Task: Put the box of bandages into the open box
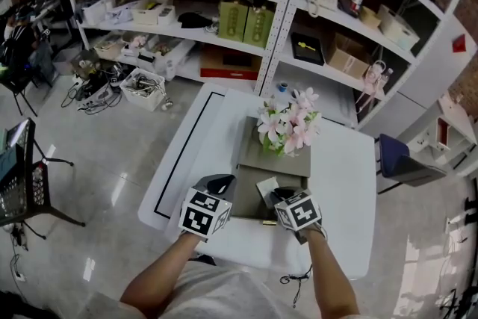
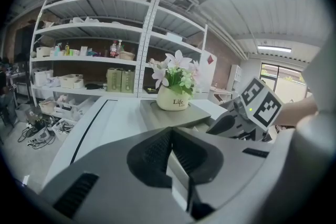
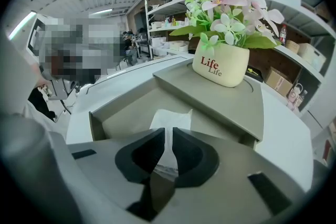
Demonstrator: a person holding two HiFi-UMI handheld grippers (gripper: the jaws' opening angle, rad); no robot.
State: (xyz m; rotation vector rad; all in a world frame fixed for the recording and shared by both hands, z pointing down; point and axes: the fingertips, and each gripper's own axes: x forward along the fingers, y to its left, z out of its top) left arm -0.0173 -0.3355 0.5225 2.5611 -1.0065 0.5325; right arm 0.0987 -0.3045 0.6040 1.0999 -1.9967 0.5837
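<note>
Box of bandages (image 3: 169, 118): judged light, crushable card. My right gripper (image 3: 167, 139) fingers pinched its edge; left gripper (image 2: 171, 134) fingers pressed together.

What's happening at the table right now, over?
Right gripper shut on small white cardboard bandage box, at open grey box. Left gripper shut, empty. Cream ceramic flower pot sits on grey lid, clear of opening.

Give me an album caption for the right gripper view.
Right gripper grips the box of bandages at the open box; flower pot on the lid behind.
</note>
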